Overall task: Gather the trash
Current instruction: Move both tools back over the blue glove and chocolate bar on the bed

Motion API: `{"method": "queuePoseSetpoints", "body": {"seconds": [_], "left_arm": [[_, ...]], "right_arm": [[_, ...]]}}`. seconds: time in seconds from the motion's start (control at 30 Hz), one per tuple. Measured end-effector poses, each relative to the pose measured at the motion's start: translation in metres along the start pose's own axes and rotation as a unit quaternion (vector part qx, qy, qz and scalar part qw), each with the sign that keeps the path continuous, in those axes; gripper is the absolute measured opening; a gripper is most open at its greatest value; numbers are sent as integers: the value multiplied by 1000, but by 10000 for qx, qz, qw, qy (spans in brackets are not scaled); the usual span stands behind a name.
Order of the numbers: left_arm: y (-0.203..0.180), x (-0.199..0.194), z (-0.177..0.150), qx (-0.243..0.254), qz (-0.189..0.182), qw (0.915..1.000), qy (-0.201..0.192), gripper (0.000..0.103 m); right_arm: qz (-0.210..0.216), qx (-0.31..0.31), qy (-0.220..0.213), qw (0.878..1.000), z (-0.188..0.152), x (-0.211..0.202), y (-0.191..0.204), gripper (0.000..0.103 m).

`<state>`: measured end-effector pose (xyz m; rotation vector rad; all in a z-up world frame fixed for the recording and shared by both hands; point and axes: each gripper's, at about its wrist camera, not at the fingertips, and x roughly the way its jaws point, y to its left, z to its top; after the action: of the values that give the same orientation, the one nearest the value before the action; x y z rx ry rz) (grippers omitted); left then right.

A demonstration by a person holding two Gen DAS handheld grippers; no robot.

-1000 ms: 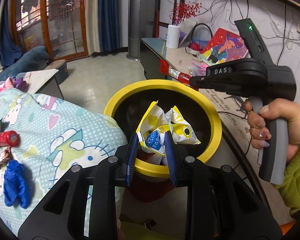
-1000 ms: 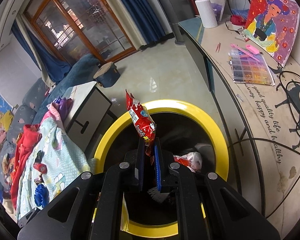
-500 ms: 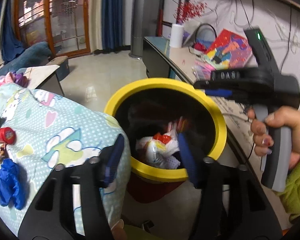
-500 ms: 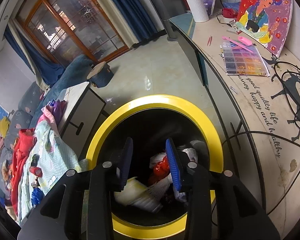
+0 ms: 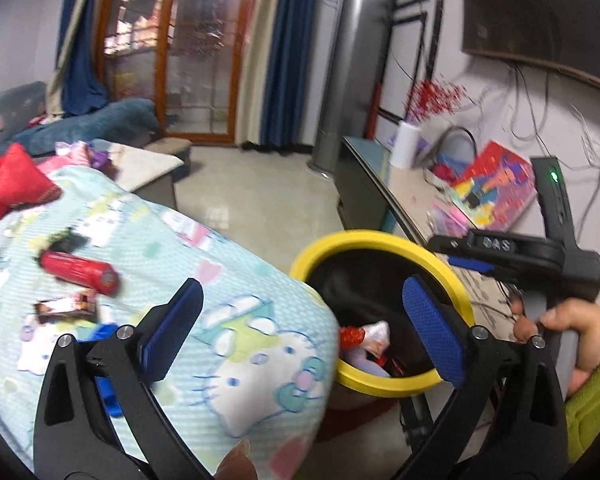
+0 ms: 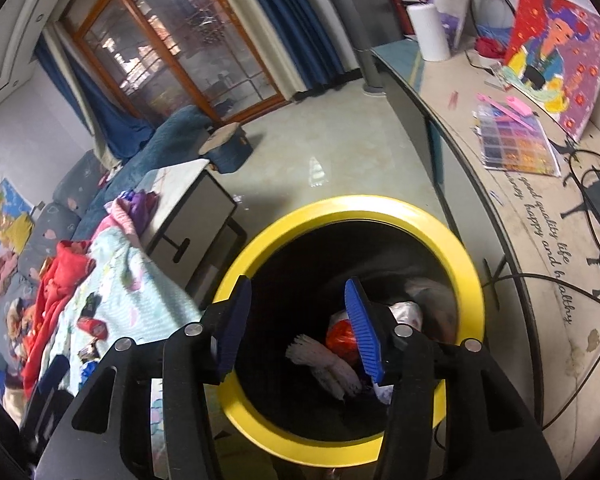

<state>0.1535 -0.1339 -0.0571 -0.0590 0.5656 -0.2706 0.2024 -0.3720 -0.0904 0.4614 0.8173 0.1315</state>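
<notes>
Your left gripper, jaws just opened wide and empty, hangs beside the round yellow-rimmed black bin; the red foil-wrapped snack tube lies up-left on the quilt, apparently lengthwise left-to-right, nearer this hand.

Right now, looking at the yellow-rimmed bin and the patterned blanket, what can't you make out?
- Left wrist view: blue item on the pale patterned blanket, mostly hidden behind the left hand-held gripper.
- Left wrist view: labels on the red tube and brown wrapper, blurred.
- Right wrist view: floor of the yellow-rimmed black bin, dark and covered by wrappers.
</notes>
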Motion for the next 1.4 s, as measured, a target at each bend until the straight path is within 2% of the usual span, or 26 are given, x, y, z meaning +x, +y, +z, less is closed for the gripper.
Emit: {"method": "queuePoseSetpoints", "body": {"seconds": [0.27,0.47,0.67,1.17,1.4], "left_arm": [[32,-25,10,-433,311,9977,-411,92],[53,-38,8,-672,530,9947,-575,92],[73,-47,4,-894,708,9912,-673,92],[120,-64,1,-1430,1122,9800,-812,92],[149,-70,-4,-1778,1383,9712,-772,92]], "right_arm": [[299,-388,-133,9987,-4,-14,35,53],[520,-741,-258,9956,-11,-22,62,60],[676,-1078,-322,9914,-19,-27,84,60],[999,-1726,-96,9799,-39,-23,138,62],[1233,-2187,218,9677,-60,-10,176,63]]}}
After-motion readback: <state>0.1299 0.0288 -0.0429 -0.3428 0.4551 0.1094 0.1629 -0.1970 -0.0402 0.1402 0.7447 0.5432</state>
